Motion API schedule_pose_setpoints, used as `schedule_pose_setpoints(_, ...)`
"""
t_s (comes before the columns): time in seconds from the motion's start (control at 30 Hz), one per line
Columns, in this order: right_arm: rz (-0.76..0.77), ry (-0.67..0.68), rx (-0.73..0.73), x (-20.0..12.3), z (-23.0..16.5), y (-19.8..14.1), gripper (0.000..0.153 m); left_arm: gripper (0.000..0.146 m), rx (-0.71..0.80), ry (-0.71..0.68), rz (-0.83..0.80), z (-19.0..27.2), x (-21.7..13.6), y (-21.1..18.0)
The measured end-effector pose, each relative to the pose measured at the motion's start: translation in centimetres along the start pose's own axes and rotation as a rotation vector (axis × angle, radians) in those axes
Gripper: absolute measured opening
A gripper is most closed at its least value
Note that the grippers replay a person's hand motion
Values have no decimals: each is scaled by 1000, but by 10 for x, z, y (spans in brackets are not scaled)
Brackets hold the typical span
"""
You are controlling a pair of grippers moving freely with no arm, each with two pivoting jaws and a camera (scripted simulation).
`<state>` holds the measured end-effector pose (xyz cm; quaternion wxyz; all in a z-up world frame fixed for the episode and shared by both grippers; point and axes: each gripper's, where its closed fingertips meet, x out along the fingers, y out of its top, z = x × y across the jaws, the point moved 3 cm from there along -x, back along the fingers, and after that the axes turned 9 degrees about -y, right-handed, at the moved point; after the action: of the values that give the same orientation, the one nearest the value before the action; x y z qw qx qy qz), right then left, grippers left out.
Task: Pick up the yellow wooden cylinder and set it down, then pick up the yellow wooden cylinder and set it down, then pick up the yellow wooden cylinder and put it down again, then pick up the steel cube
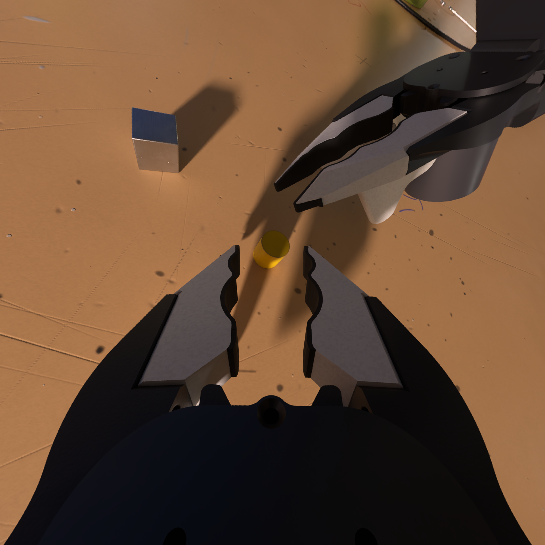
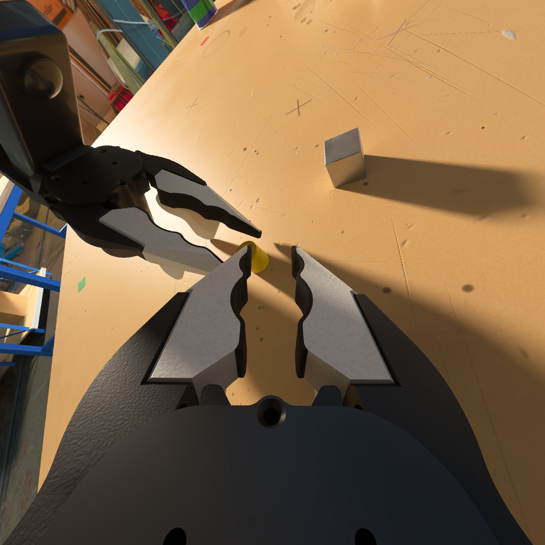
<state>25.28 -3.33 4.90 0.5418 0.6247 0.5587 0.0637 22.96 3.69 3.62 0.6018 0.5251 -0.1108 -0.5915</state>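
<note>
A: Where is the yellow wooden cylinder (image 1: pixel 271 250) found?

B: It is seen upright on the bench (image 1: pixel 88 265), just beyond the tips of the left gripper (image 1: pixel 271 250), roughly centred on the gap between them. In the right wrist view it sits at about 11 o'clock from the right gripper (image 2: pixel 270 250), partly hidden behind that gripper's left fingertip.

A: And how are the jaws set?

B: Both pairs are spread apart and nothing is held by either. The left pair is open wider than the cylinder. Whether either tip is touching the cylinder cannot be told.

A: How is the piece expected to handle?

B: It is judged to be light and rigid, being small and wooden, so little squeeze should be needed and no crushing is feared. The curved wall could be rolled or tipped if it is pushed by one tip first. A hold across the middle of the side wall, with the tips on opposite sides, is thought best.

A: And the steel cube (image 1: pixel 155 141)?

B: It stands at about 10 o'clock from the cylinder in the left wrist view, well apart. It is judged heavier and smoother, so a firmer grip on two flat opposite faces would be called for.
</note>
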Motion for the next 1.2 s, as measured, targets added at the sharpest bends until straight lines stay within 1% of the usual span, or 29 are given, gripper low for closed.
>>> schedule_pose_setpoints(0.23,16,0,23,-2,3,2,27,45,20,-11,-13,2,0,-1)
schedule_pose_setpoints(0.47,26,-7,41,-4,6,3,27,44,72,30,-31,2,2,-2)
schedule_pose_setpoints(0.7,24,-15,25,-3,6,3,27,42,95,63,-43,1,4,-2)
schedule_pose_setpoints(0.83,36,-21,27,-5,7,4,26,48,92,53,-77,2,6,-2)
schedule_pose_setpoints(0.97,47,-22,31,-6,9,5,26,52,99,82,-106,3,9,-1)
schedule_pose_setpoints(1.1,48,-17,30,-7,9,5,26,42,123,131,-119,1,11,-1)
schedule_pose_setpoints(1.2,49,-16,26,-8,9,5,26,22,139,142,-121,2,13,-2)
